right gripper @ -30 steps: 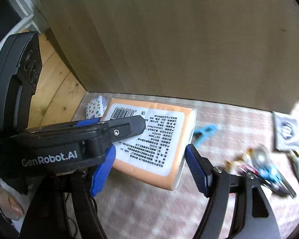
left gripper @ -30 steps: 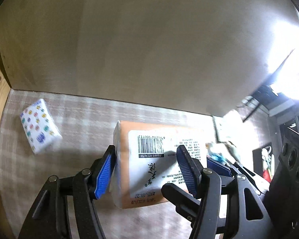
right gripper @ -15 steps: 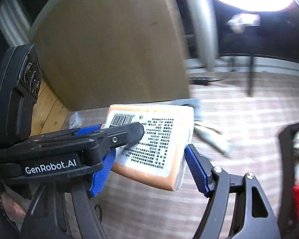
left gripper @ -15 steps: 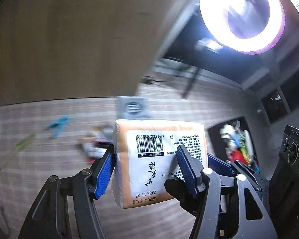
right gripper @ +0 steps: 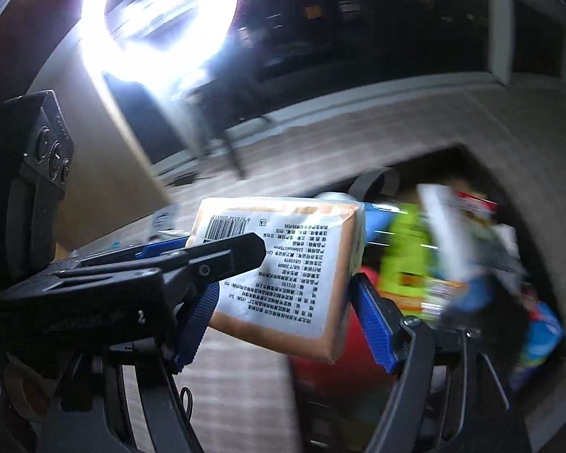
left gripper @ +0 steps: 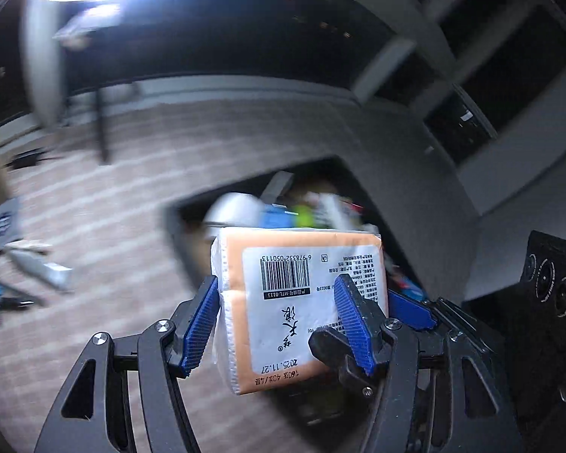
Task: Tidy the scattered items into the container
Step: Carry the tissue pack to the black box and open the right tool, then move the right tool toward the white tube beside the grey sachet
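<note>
An orange-and-white tissue pack (left gripper: 305, 302) with a barcode label is held in the air between both grippers. My left gripper (left gripper: 279, 321) is shut on its left part, and my right gripper (right gripper: 283, 321) is shut on its right part (right gripper: 279, 264). The pack hangs near the edge of a black container (left gripper: 177, 222) full of colourful items, seen blurred in the right wrist view (right gripper: 543, 249) too. The left gripper's body crosses the right wrist view over the pack's label.
A striped cloth (left gripper: 113, 196) covers the table. Small scattered items lie at the far left, among them a grey tube (left gripper: 37, 264) and a grey packet (left gripper: 3, 222). A bright ring light (right gripper: 158, 15) on a stand glares above.
Both grippers have swung right with the tissue pack still held. The black container has come much closer and now lies right behind the pack. The scattered items have slid off to the left.
</note>
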Demonstrator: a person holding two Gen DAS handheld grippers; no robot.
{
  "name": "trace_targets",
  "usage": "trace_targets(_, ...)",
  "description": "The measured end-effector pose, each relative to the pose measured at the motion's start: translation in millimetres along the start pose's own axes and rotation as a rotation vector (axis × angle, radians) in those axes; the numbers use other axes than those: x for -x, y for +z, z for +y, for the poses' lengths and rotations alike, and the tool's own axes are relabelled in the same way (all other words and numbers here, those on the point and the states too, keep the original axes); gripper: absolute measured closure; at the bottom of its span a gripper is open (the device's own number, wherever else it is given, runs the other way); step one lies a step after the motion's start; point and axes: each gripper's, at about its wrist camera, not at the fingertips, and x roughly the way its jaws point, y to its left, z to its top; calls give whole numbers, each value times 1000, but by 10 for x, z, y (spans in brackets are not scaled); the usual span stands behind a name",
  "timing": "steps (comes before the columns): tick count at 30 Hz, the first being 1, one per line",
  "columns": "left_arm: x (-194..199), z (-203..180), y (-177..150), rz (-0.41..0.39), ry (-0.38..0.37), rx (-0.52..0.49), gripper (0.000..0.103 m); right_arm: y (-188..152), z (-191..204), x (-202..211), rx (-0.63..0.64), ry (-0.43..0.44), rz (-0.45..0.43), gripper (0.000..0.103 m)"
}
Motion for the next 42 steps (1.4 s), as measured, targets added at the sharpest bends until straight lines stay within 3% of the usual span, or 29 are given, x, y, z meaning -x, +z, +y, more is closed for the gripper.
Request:
trace_targets(4, -269, -549, 3, 29, -34, -55, 44, -47, -671, 254, -53, -49, -7, 32)
trace_targets(10, -515, -1077, 8, 53, -45, -88, 45, -122, -1297, 565, -106, -112, 0, 32)
trace_targets(14, -477, -1030, 27, 32, -12, -63, 45, -153, -1525, 756, -133, -151, -43, 32)
trace_targets(18, -360, -820, -28, 17, 24, -22, 45, -135, -1618, 802, -163, -99, -49, 32)
trace_targets(26, 86, -148, -287, -22, 134, 48, 45, -143, -1213, 625, -96, -51, -14, 32)
trace_targets(34, 700, 783, -628, -49, 249, 148, 45, -70, -291, 273, 113, 38, 10, 32)
trace_targets(42, 1366, 1963, -1021, -94, 378, 311, 48, -24, 590, -172, 275, 106, 45, 32)
